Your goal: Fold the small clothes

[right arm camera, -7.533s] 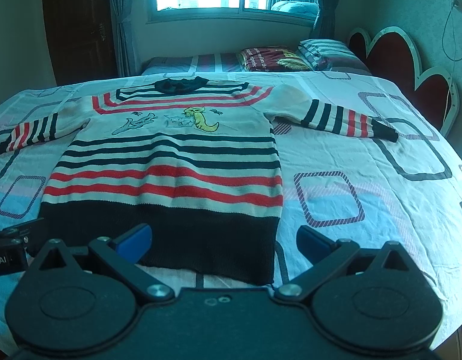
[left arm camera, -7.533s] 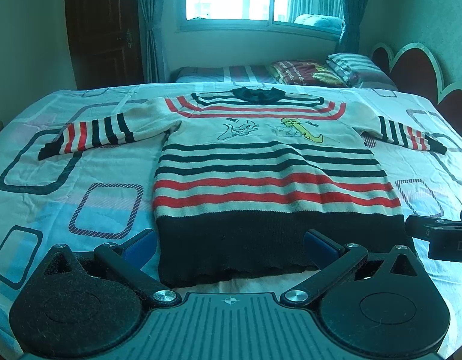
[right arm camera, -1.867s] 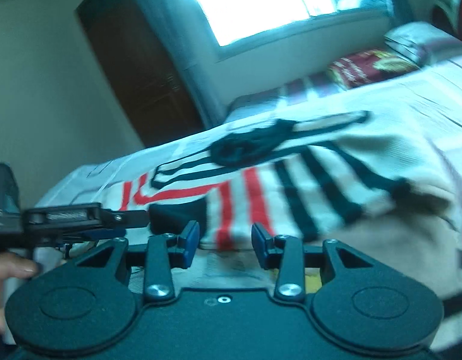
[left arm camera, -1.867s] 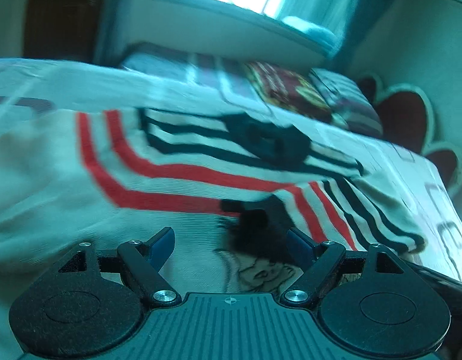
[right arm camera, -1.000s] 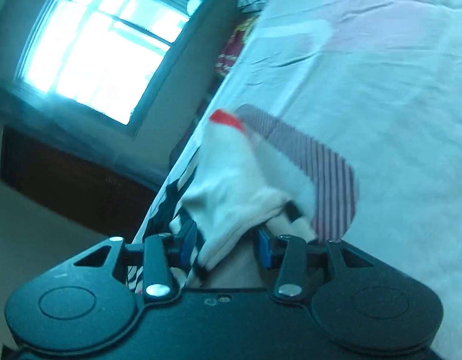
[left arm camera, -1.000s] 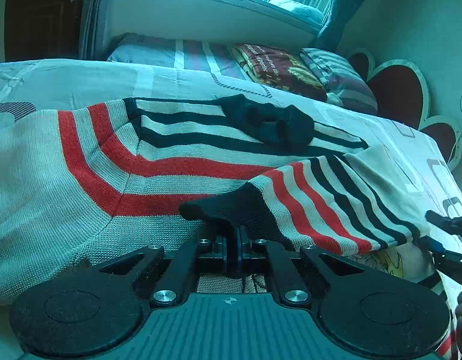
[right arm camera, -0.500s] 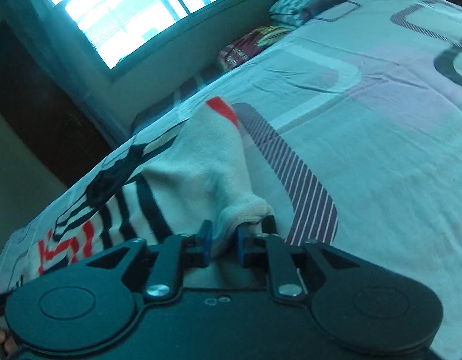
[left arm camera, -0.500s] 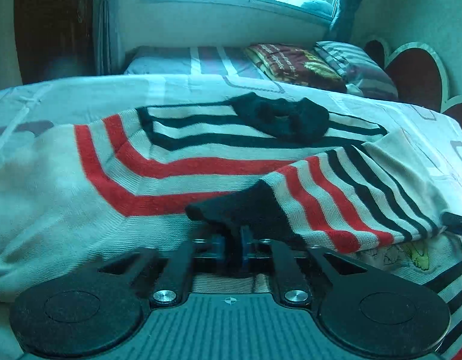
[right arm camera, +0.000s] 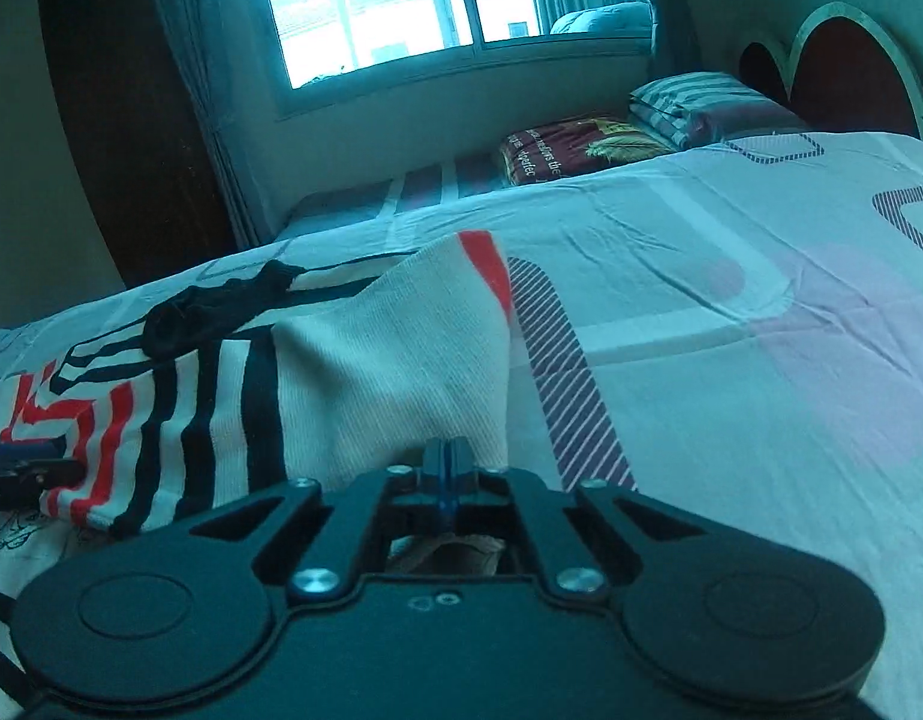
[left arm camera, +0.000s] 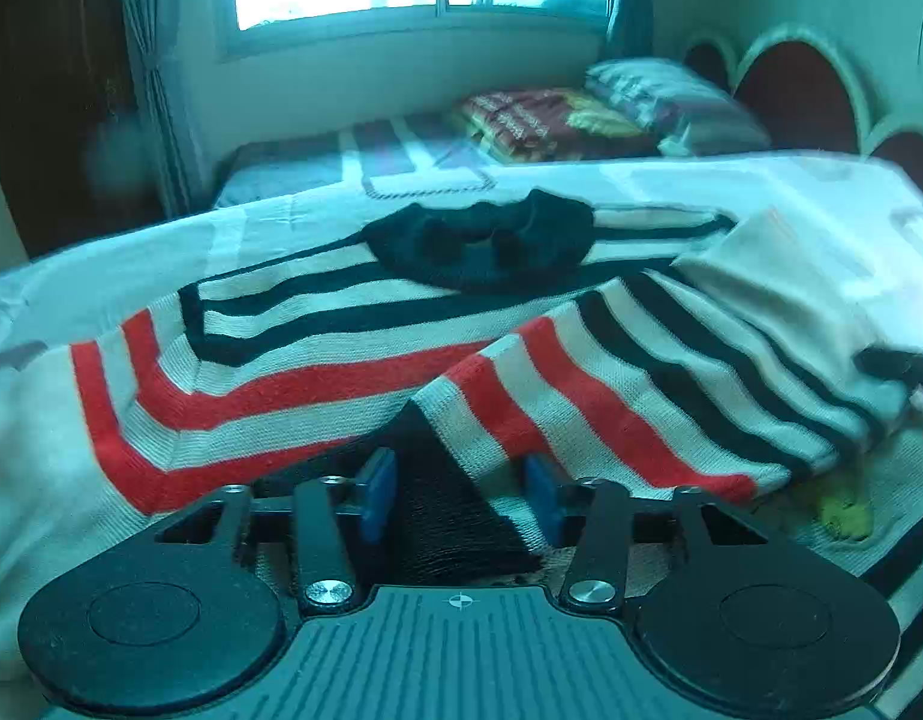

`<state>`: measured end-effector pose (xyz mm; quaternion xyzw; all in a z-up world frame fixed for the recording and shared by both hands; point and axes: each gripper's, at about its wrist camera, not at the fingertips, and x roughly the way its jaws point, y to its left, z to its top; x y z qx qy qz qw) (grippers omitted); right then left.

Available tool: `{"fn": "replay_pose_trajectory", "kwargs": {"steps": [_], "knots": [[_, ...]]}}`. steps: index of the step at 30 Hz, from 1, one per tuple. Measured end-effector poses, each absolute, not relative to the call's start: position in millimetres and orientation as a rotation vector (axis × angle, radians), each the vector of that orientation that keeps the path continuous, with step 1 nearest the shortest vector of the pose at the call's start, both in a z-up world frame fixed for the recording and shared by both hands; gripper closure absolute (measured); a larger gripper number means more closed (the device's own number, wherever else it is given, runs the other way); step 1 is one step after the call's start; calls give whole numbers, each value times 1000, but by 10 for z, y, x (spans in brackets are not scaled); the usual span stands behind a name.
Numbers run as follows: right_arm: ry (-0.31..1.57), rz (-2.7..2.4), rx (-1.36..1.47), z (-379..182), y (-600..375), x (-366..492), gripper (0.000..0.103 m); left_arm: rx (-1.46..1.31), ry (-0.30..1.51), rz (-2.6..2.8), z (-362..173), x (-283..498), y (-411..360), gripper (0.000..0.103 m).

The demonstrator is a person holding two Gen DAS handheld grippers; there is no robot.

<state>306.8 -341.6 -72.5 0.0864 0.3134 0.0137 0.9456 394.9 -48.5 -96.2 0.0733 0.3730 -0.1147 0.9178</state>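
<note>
Bedsheet [right arm camera: 731,324] carrying striped knit sweater [left arm camera: 293,360], one sleeve [left arm camera: 611,396] lying across its chest between left gripper's [left arm camera: 458,495] parted jaws; right gripper [right arm camera: 446,468] pinching sleeve's fold; remaining folds pending.

From my right wrist view I could read pale lettering on the dark red folded blanket [right arm camera: 572,153] by the pillows: roughly "perfec" and "the"; the rest was illegible.

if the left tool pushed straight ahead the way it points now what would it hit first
Probably the folded-over striped sleeve: its dark cuff already lies between the open left tool fingers. Depth is unclear.
</note>
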Motion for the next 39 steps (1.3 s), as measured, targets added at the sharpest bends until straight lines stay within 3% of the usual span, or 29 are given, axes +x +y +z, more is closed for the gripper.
{"fn": "replay_pose_trajectory", "kwargs": {"steps": [3,4,9,15,17,19,21,27,30,32,39], "knots": [[617,71,166,-614,-3464,3110,94,159,741,-229,-831,3957,-499,54],[585,71,168,-558,-3508,3164,86,156,732,-232,-814,3972,-495,54],[555,30,281,-528,-3849,3759,81,148,734,-184,-881,4260,-550,54],[632,100,385,-658,-4058,4223,81,130,749,-153,-1012,4364,-557,52],[678,59,274,-743,-3990,4290,90,131,745,-133,-1026,4345,-545,45],[664,41,268,-781,-4014,4271,91,119,744,-110,-1045,4335,-495,38],[668,16,201,-749,-3919,4273,91,108,747,-101,-1055,4342,-456,33],[568,32,51,-493,-3594,4115,86,134,712,-79,-953,4271,-501,34],[645,58,16,-603,-3509,4214,84,174,727,-88,-1022,4247,-574,33],[654,41,-2,-693,-3540,4229,84,188,721,-65,-1043,4233,-563,24],[604,194,-64,-496,-3048,3843,83,105,640,-100,-771,4071,-523,24]]}}
